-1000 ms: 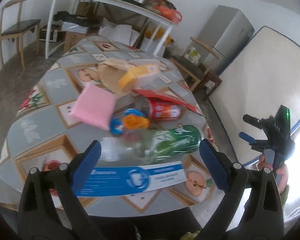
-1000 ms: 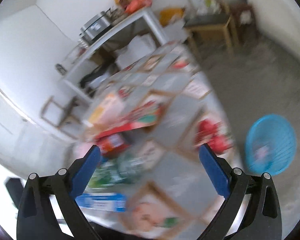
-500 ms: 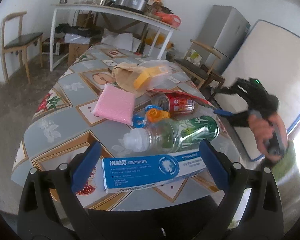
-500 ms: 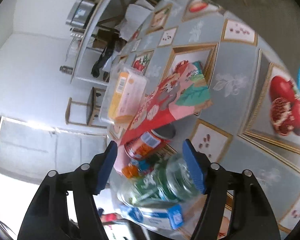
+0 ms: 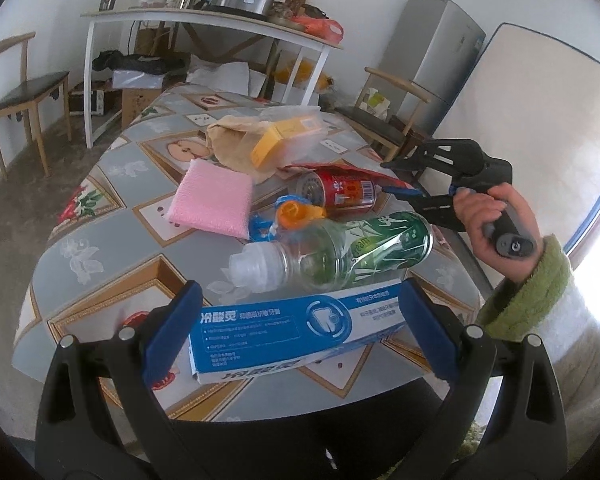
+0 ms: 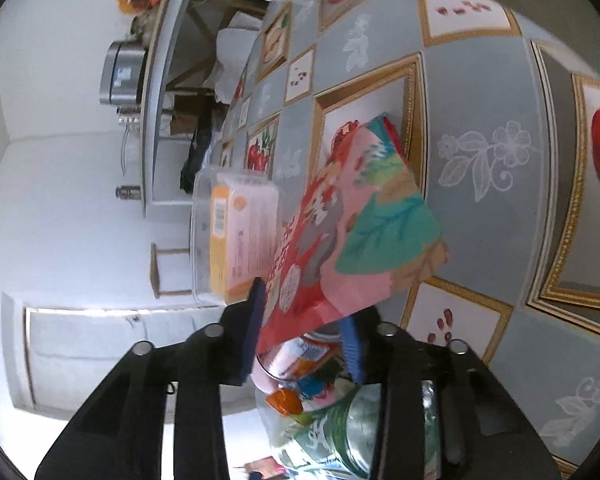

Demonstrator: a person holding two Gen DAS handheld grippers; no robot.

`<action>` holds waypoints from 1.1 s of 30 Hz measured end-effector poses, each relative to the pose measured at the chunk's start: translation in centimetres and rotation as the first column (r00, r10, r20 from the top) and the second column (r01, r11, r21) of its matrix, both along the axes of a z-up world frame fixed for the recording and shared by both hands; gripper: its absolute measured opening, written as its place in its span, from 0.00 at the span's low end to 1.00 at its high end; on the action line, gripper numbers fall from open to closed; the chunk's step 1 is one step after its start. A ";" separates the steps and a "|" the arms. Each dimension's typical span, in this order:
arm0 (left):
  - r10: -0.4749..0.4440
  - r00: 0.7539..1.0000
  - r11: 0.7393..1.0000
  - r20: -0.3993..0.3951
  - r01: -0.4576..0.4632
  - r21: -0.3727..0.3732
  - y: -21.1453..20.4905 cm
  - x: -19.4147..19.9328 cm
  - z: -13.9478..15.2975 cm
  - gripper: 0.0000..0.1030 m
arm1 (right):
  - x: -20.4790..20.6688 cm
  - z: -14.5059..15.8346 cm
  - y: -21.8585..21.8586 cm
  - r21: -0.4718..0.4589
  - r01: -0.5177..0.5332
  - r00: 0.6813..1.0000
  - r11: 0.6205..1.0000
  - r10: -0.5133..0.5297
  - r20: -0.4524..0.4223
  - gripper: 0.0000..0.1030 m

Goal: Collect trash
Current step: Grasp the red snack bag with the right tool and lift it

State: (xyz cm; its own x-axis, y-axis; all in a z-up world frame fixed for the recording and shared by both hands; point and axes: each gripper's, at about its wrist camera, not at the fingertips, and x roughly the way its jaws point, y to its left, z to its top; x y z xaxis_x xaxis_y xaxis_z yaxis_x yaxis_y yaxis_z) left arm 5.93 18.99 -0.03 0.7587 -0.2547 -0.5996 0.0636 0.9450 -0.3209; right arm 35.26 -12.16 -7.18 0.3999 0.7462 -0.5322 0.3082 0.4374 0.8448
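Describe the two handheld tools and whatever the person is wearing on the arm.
Both tools are black plastic frames with silver bolt heads at the joints and two fingers faced with blue rectangular pads: the left tool and the right tool. From the left wrist view the right tool has a dark cylindrical handle with a round end button, and the person's fuzzy green sleeve cuff sits over a pale garment.

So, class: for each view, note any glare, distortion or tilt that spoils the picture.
Left wrist view: fisheye bends the table edges, and window glare whitens the right side beyond the sleeve. Right wrist view: scene rolled sideways, lower left washed out, wrapper and bottle close to the lens.
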 end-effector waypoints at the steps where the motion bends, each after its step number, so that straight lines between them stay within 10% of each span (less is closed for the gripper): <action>1: -0.001 1.000 1.000 0.004 0.001 0.013 -0.2 0.0 0.0 0.92 | 0.1 -0.3 0.0 0.010 0.004 1.000 1.000 -0.004 -0.004 0.21; 9: -0.011 1.000 0.997 0.009 0.011 0.078 -1.1 -0.1 -0.1 0.92 | -0.1 -0.8 -0.7 0.139 0.041 0.999 0.990 -0.042 0.005 0.06; 25: -0.060 0.998 0.994 -0.009 0.060 0.091 -2.3 0.3 -0.6 0.92 | -2.2 0.6 -5.0 0.287 0.071 0.996 0.955 -0.084 0.034 0.04; 33: -0.150 0.989 0.966 -0.011 0.149 0.210 -5.1 0.4 -1.4 0.92 | -5.3 1.4 -8.7 0.317 0.085 0.991 0.945 -0.113 0.071 0.04</action>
State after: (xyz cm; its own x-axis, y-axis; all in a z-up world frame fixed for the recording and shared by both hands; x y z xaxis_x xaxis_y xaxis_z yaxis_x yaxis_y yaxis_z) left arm 6.32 13.87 -1.38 0.7248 -0.2340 -0.6481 0.2100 0.9708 -0.1156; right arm 29.94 -20.86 -5.81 0.5142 0.8238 -0.2388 0.2561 0.1183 0.9594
